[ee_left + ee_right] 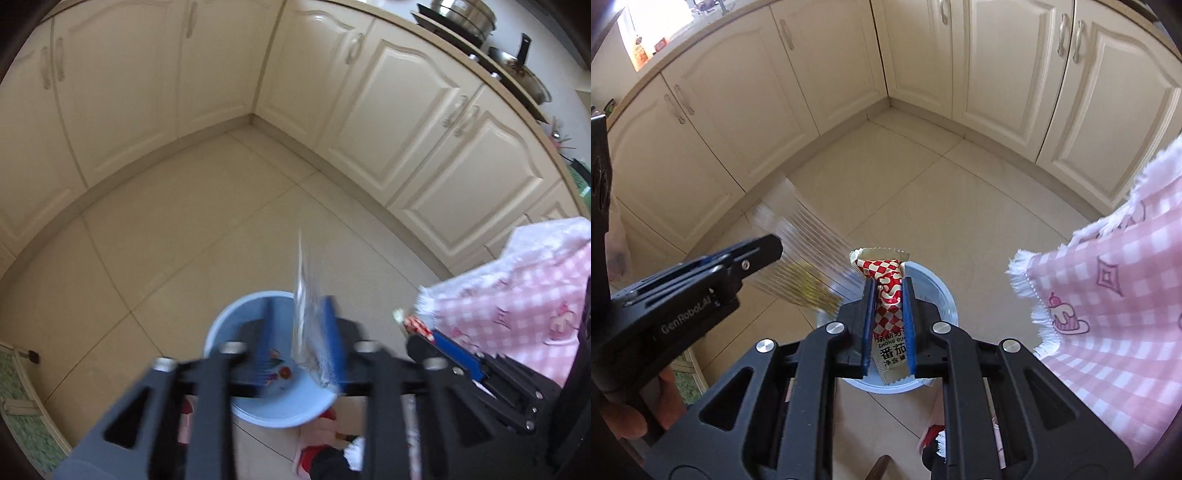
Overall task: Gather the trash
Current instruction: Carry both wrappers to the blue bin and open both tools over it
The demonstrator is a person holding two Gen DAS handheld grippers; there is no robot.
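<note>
Above blue bin (221,325), red sachet (888,295) clamped, clear wrapper (308,332) between parted jaws

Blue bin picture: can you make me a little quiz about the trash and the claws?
1. True or false: the right claw is empty.
2. What colour is the bin below the claws? A green, B blue, C black.
3. Fill in: a clear ___ sits between the open fingers of the left claw.

Key: 1 false, it grips the red checked packet. 2 B. 3 wrapper.
</note>
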